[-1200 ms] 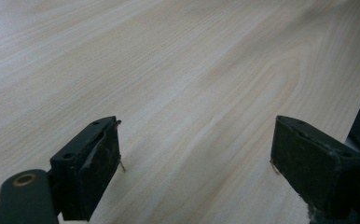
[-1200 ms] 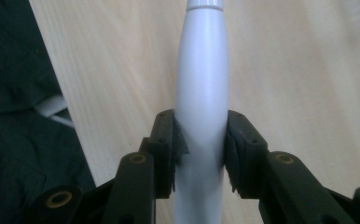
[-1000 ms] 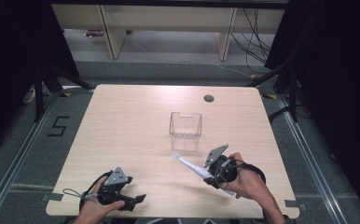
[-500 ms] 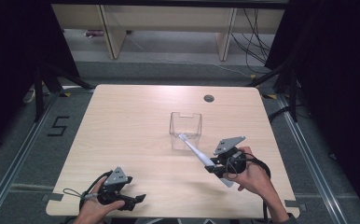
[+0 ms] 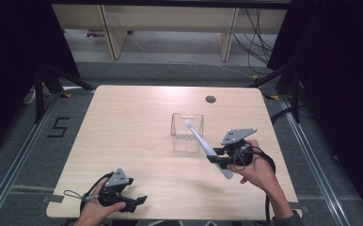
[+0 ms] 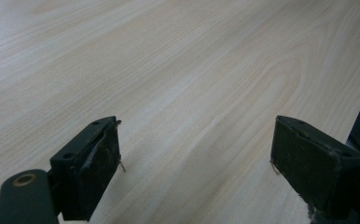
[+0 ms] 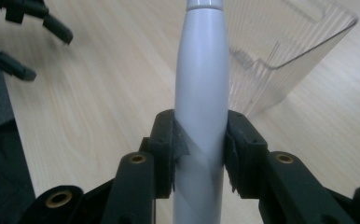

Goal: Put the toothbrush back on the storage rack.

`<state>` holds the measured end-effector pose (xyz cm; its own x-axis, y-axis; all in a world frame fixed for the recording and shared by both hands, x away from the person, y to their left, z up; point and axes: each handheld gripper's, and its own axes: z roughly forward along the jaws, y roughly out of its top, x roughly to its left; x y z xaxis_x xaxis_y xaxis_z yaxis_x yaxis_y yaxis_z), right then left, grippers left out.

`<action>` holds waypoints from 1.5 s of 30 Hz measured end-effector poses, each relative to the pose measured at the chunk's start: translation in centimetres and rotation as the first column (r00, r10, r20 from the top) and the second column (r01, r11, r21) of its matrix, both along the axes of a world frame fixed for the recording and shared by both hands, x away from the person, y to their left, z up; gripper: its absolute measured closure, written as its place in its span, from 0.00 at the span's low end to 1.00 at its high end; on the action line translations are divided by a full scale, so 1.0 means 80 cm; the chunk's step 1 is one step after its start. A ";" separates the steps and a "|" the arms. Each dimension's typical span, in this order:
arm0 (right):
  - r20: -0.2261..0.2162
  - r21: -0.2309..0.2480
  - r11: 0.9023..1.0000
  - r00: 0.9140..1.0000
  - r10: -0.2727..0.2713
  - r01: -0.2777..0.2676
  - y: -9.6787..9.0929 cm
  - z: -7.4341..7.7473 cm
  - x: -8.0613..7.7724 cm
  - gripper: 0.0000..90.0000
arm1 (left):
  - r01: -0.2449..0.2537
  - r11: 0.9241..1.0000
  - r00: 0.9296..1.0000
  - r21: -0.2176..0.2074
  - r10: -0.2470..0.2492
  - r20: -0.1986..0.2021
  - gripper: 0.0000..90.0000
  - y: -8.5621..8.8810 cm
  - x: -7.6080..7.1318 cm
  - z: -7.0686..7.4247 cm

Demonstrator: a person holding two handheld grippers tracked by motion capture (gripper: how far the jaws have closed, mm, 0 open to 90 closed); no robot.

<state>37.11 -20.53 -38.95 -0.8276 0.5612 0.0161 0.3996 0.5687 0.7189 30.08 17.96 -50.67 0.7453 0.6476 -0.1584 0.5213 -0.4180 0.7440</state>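
High view: wooden table (image 5: 137,122) with a grommet hole (image 5: 210,99) near its far edge. Clear plastic container (image 5: 186,131) at centre. Right gripper (image 5: 216,159) pinches a grey-white toothbrush (image 5: 203,143) by its handle, head tilted over the container's rim. Left gripper (image 5: 139,201), jaws spread with nothing between, rests at the near edge, well apart.

The left hand-held gripper (image 5: 139,201) sits low in the left hand (image 5: 95,212), jaws wide apart. The right hand-held gripper (image 5: 213,159) is lifted, jaws squeezed tight, tilted up.
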 end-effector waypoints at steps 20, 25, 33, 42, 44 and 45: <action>0.088 0.168 0.982 0.991 -0.101 0.085 0.001 0.017 0.051 0.74 | 0.006 1.000 1.000 0.014 -0.006 -0.001 0.17 0.001 0.001 0.000; 0.093 0.191 0.977 0.989 -0.113 0.094 0.006 0.023 0.058 0.74 | 0.007 1.000 1.000 0.013 -0.007 0.001 0.17 0.002 0.001 0.000; 0.080 0.213 0.971 0.988 -0.133 0.113 0.016 0.028 0.070 0.74 | 0.003 1.000 1.000 0.009 -0.003 0.002 0.17 0.002 0.001 0.000; 0.124 0.221 0.968 0.982 -0.144 0.114 0.026 0.040 0.086 0.74 | 0.004 1.000 1.000 0.007 -0.004 0.003 0.17 0.002 0.001 0.001; 0.124 0.237 0.964 0.980 -0.156 0.123 0.029 0.042 0.089 0.74 | 0.005 1.000 1.000 0.009 -0.005 0.002 0.17 0.002 0.001 0.001; 0.119 0.233 0.965 0.981 -0.151 0.120 0.030 0.044 0.091 0.74 | 0.004 1.000 1.000 0.008 -0.004 0.002 0.17 0.002 0.001 0.000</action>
